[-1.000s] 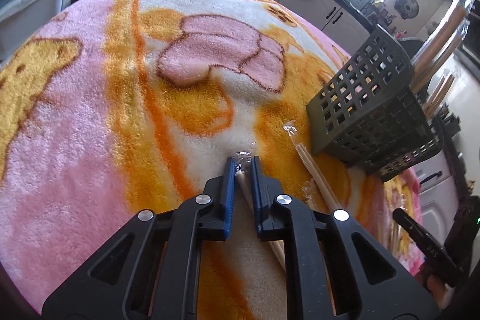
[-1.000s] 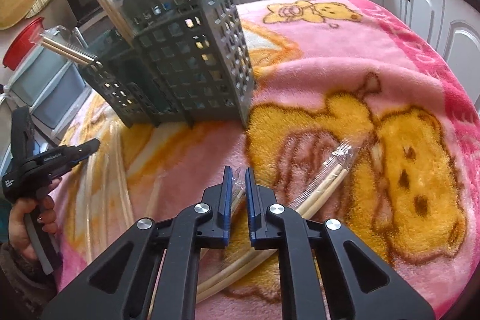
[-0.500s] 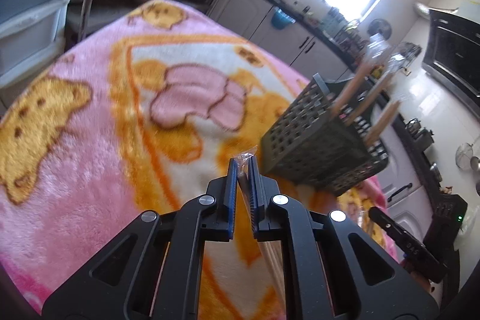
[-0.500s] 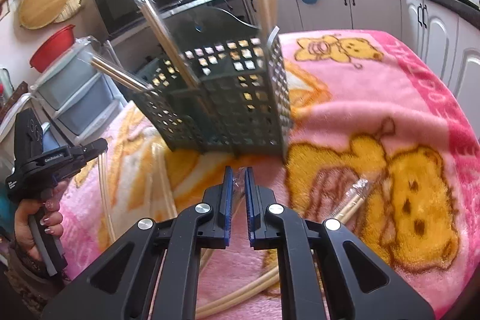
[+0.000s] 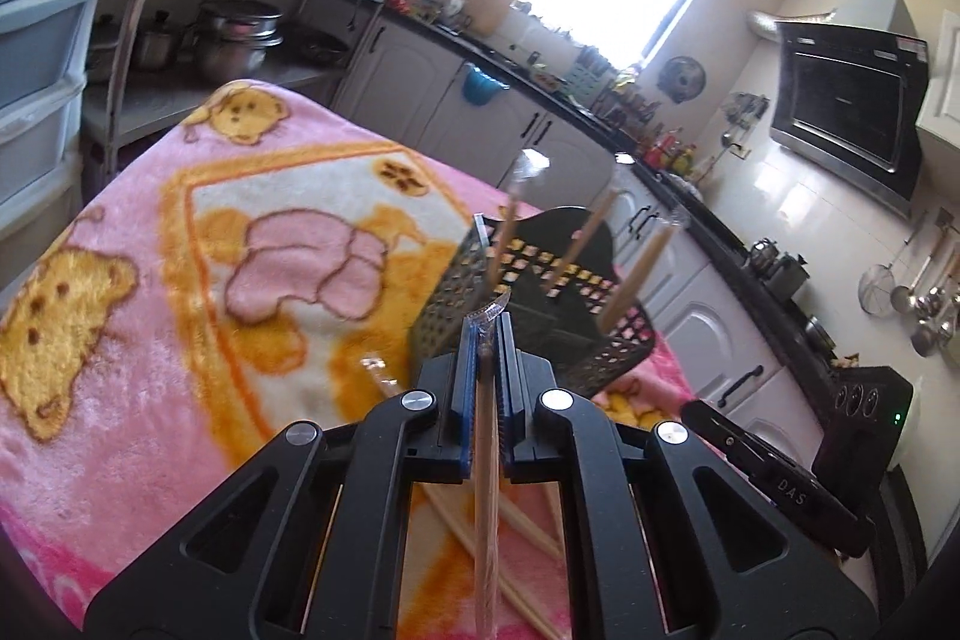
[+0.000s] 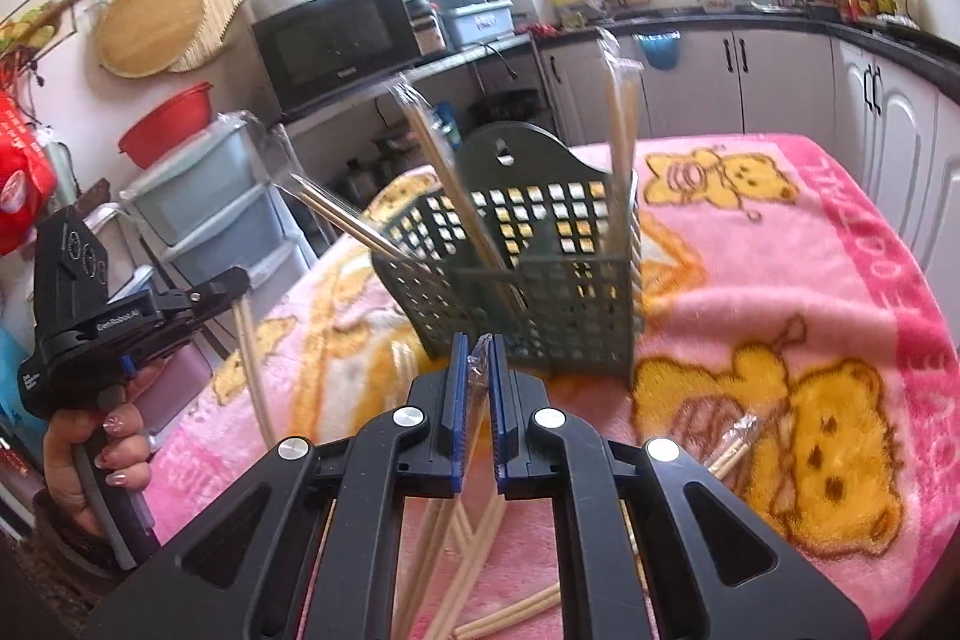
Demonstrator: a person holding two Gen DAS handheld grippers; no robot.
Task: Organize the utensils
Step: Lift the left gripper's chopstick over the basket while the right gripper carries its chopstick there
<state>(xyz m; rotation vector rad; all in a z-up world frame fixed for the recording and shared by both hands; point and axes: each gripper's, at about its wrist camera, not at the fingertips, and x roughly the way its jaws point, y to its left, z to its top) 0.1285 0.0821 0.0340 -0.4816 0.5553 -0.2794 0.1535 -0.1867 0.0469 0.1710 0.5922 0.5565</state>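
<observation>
A dark green perforated utensil basket (image 5: 540, 292) (image 6: 540, 274) stands on the pink bear blanket (image 5: 150, 310), with several plastic-wrapped wooden chopstick pairs (image 6: 618, 112) standing in it. My left gripper (image 5: 487, 334) is shut on a wrapped chopstick pair (image 5: 486, 490), raised above the blanket just short of the basket. My right gripper (image 6: 477, 358) is shut on another wrapped chopstick pair (image 6: 462, 448), raised in front of the basket. The left gripper also shows in the right wrist view (image 6: 234, 283), held by a hand, chopsticks hanging below it.
More wrapped chopsticks lie loose on the blanket (image 5: 522, 526) (image 6: 732, 448) (image 6: 510, 610). Kitchen cabinets (image 6: 780, 82), a microwave (image 6: 336, 40) and plastic drawers (image 6: 198, 214) surround the table. The blanket edge drops off at the left in the right wrist view.
Both grippers have lifted their chopstick pairs off the blanket and tilted upward. The basket now sits lower and closer to centre in both views.
</observation>
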